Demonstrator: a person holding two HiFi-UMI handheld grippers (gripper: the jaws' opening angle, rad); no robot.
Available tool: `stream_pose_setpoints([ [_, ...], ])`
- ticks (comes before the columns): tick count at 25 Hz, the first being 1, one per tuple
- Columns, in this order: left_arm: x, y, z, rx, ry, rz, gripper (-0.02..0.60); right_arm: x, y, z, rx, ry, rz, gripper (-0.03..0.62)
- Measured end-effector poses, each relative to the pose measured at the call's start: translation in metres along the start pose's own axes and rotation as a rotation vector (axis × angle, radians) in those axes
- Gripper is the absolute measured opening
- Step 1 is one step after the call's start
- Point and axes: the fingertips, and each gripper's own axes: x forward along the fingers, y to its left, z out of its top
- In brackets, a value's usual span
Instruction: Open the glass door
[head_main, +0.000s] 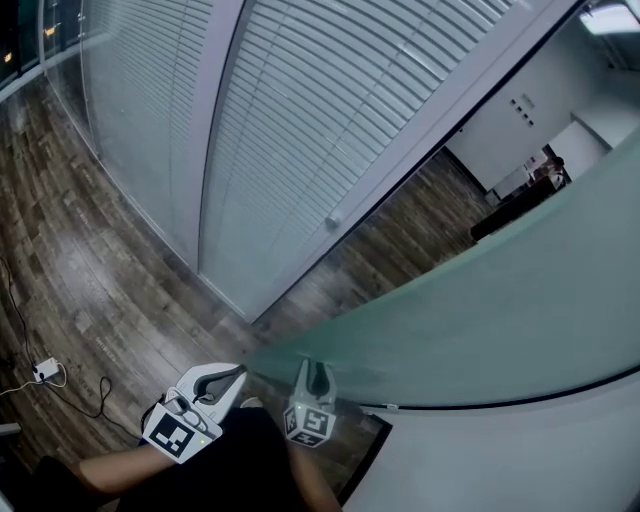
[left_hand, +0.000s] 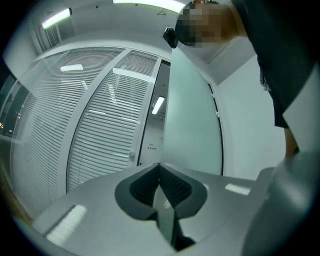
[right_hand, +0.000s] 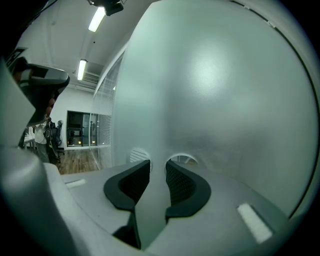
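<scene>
The frosted glass door (head_main: 480, 320) stands swung out across the right of the head view, its free edge low in the middle. My right gripper (head_main: 317, 372) points up at that edge. In the right gripper view the door (right_hand: 215, 90) fills the picture, and its edge runs between the two dark pads of the right gripper (right_hand: 158, 167), which are shut on it. My left gripper (head_main: 236, 373) hangs just left of the door's edge, apart from it. In the left gripper view the left gripper (left_hand: 160, 167) is shut with nothing in it, and the door (left_hand: 192, 115) stands ahead.
Glass partitions with white blinds (head_main: 300, 120) curve along the left and back. The floor is dark wood (head_main: 90, 290), with a cable and a plug (head_main: 45, 372) lying at the left. A white wall (head_main: 520, 450) meets the door at the lower right. People stand far off (head_main: 548, 170).
</scene>
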Motion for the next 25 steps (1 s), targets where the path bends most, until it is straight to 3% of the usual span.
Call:
stream_pose_setpoints([
  [5,0.013,-0.012,-0.007,-0.026,0.03,-0.059,0.003,-0.014,0.003,0.0,-0.008,-0.004,0.015,0.107],
  [6,0.014,-0.014,-0.013,-0.032,0.037,-0.071,0.04,-0.016,0.005,-0.005,-0.008,-0.004,0.018,0.107],
  [9,0.018,-0.018,-0.024,-0.037,0.045,-0.101,0.059,-0.024,0.01,-0.018,-0.01,0.001,0.027,0.107],
  [16,0.044,-0.034,-0.032,0.05,0.115,-0.204,0.12,-0.035,0.015,-0.024,-0.028,0.006,0.046,0.11],
  [20,0.051,-0.038,-0.033,0.018,0.112,-0.257,0.12,-0.047,0.02,-0.025,-0.043,-0.023,0.047,0.112],
  [25,0.067,-0.056,-0.027,0.029,0.14,-0.411,0.111,-0.05,0.017,-0.011,-0.038,-0.03,0.028,0.112],
])
